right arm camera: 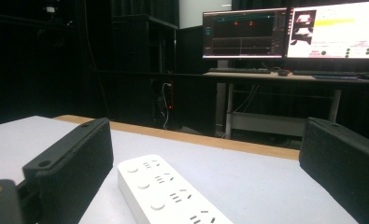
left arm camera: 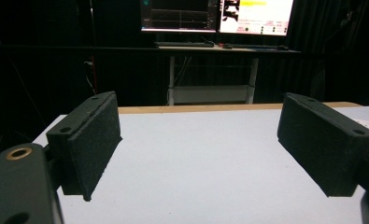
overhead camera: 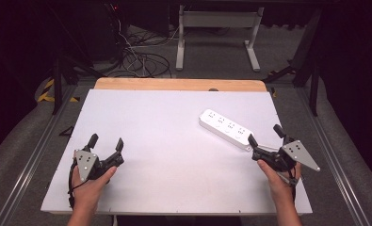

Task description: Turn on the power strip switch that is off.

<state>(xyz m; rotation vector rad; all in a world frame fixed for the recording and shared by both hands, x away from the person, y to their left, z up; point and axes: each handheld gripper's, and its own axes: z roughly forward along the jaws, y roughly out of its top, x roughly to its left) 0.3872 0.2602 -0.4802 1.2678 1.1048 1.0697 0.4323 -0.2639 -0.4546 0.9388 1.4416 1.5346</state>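
- High view: a white power strip lies slantwise on the right half of the white table; the left gripper sits near the near-left corner, jaws spread wide and holding nothing; the right gripper is at the near right, jaws spread wide, holding nothing, just beside the strip's near end.
- Left gripper view: both black jaws stand far apart over bare table; two lit monitors sit on a desk beyond the far edge.
- Right gripper view: the jaws stand wide apart; the power strip lies between them, nearer the left jaw; whether they touch it I cannot tell.
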